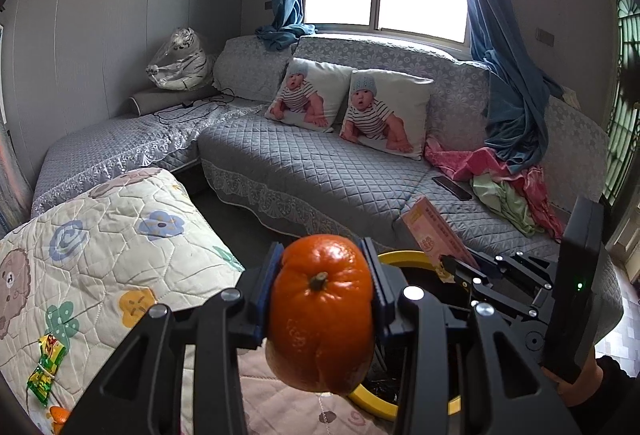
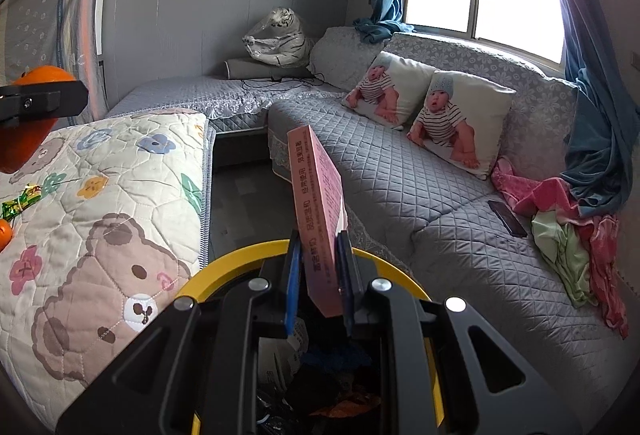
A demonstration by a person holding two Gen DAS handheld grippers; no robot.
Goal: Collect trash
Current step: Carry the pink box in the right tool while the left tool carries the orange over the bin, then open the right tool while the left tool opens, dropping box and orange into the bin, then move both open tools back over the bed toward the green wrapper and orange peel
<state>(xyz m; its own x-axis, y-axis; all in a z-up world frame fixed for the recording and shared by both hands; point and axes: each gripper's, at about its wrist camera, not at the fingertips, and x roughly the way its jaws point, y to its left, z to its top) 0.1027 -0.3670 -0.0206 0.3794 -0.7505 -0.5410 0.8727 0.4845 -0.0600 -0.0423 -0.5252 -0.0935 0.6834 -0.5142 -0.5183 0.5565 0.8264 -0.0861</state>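
My left gripper [image 1: 322, 267] is shut on an orange mandarin [image 1: 320, 319], held beside the yellow rim of a trash bin [image 1: 404, 258]. My right gripper [image 2: 318, 255] is shut on a flat pink box [image 2: 318, 203], which stands on edge above the yellow-rimmed bin [image 2: 240, 255]. Dark rubbish and wrappers lie inside the bin. In the left wrist view the pink box [image 1: 434, 235] and the right gripper [image 1: 452, 265] show over the bin. In the right wrist view the mandarin [image 2: 24, 115] and a left finger [image 2: 44, 101] appear at the left edge.
A quilted bear-pattern cover [image 1: 100, 235] spreads to the left, with a green wrapper [image 1: 44, 371] and another orange piece [image 1: 58, 415] on it. A grey sofa [image 2: 420, 195] holds two cushions [image 2: 460, 119], a dark phone [image 2: 508, 218] and crumpled pink and green cloths [image 2: 568, 231].
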